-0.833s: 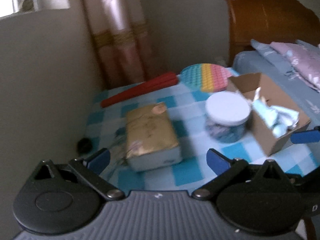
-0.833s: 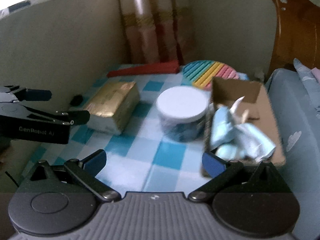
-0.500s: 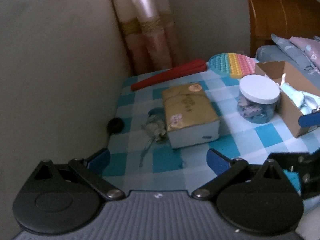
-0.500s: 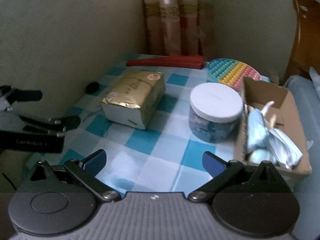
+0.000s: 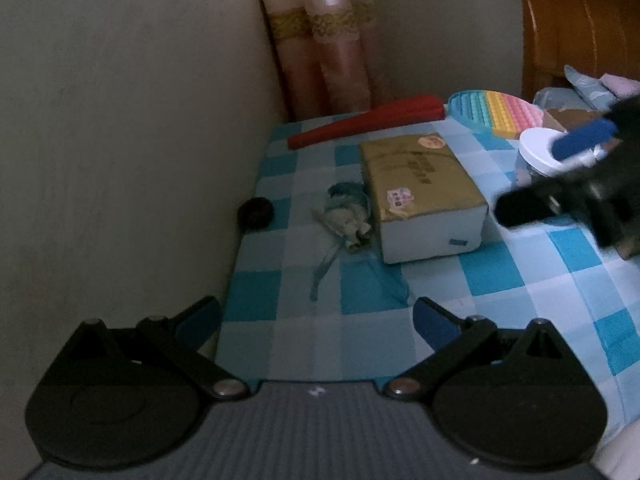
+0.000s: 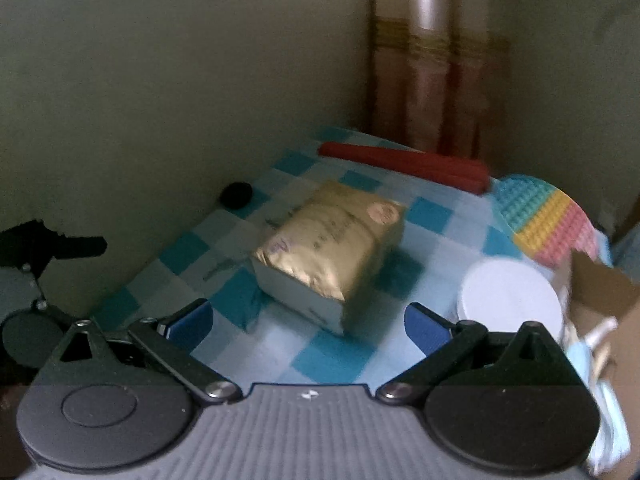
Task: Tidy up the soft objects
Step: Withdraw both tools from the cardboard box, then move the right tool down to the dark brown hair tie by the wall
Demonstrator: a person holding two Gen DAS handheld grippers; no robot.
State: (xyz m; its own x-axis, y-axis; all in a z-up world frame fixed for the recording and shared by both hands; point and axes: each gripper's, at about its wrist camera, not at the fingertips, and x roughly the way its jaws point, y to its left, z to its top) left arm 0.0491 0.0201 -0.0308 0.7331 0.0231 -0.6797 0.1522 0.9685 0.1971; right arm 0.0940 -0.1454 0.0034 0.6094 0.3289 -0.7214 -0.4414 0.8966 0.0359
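Left wrist view: left gripper [image 5: 316, 320] with jaws spread wide, nothing between them, hovering over the near edge of the blue-and-white checked tablecloth [image 5: 500, 276]. Crumpled pale fabric scrap with ribbon [image 5: 344, 222] lying flat on the cloth, just beside the left flank of the gold-wrapped tissue pack [image 5: 420, 192]; contact between the two not discernible. Small black round object [image 5: 256, 212] at the cloth's left edge, against the wall. Red folded item [image 5: 368, 124] along the far edge, rainbow bubble mat [image 5: 500, 114] to its right. White-lidded jar [image 5: 536, 148] partly hidden behind the right gripper [image 5: 556, 176], which enters from the right, blurred, fingers apart and empty.

Right wrist view: right gripper [image 6: 308, 324] jaws wide apart, empty, pointed at the tissue pack [image 6: 332, 248], which sits centred ahead between the fingertips' lines. Fabric scrap hidden behind the pack. Jar lid [image 6: 512, 296] near the right finger. Cardboard box [image 6: 600, 288] at far right holding light-blue soft items [image 6: 580, 360]. Left gripper [image 6: 60, 248] visible at left edge, dark; jaw spacing there not readable.
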